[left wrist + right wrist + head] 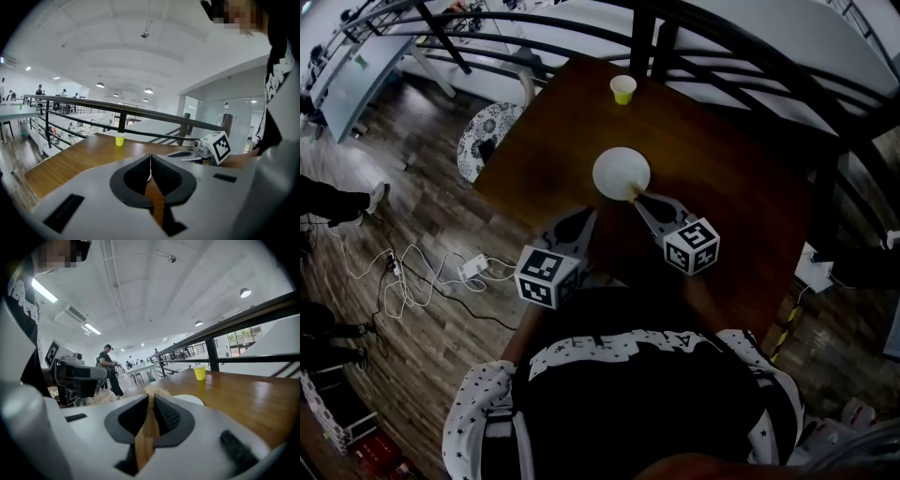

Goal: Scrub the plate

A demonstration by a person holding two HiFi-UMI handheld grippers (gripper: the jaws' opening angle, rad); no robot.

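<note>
My head view is dim, the table (pixel 722 178) dark and the corners vignetted black. Both my gripper views are brighter, lit by ceiling lamps (pixel 148 90), strongly bowed at the edges, with my own jaws blurred up close.
</note>
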